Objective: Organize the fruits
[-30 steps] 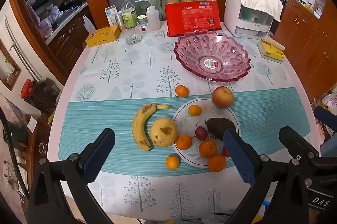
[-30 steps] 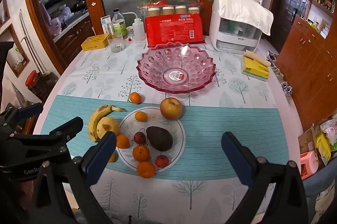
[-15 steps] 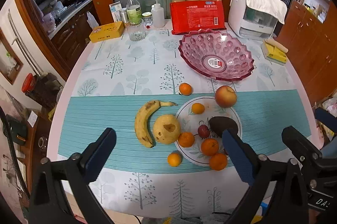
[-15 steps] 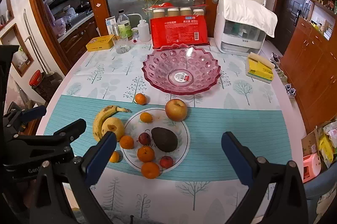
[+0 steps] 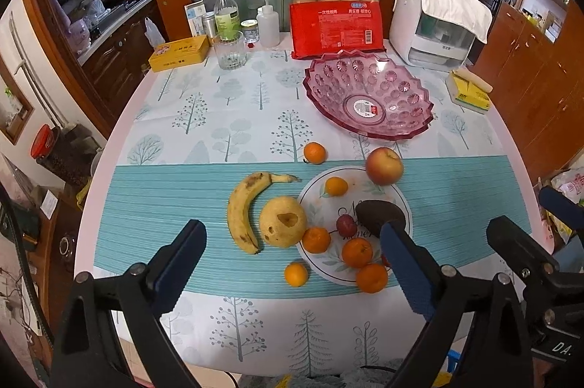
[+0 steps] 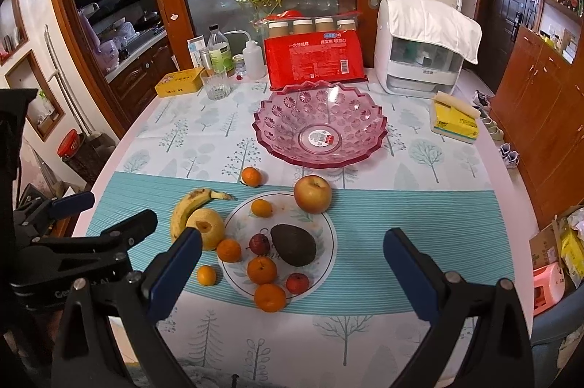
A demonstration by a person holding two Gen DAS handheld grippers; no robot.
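Observation:
An empty pink glass bowl [image 5: 368, 99] [image 6: 321, 125] stands at the back right of the table. Nearer, a white plate [image 5: 365, 187] [image 6: 321, 216] holds an avocado [image 6: 294, 244], small oranges and two small red fruits. A red apple [image 5: 384, 166] [image 6: 312, 194] sits at the plate's far rim. A banana [image 5: 244, 209] [image 6: 186, 205] and a yellow pear [image 5: 283, 222] [image 6: 206, 227] lie left of the plate. Loose oranges [image 5: 314, 152] lie around it. My left gripper [image 5: 292, 264] and right gripper [image 6: 292, 275] are open and empty, above the table's near edge.
At the back stand a red packet [image 5: 337, 30], a white appliance [image 5: 438, 23], bottles and a glass [image 5: 229, 50], and a yellow tin [image 5: 179, 53]. A yellow tissue pack [image 5: 469, 90] lies at the right edge. The other gripper shows at the left in the right wrist view [image 6: 73, 249].
Both grippers have drawn back and risen a little, so the table looks slightly farther away. The fruits and the bowl have not moved. Both grippers stay open.

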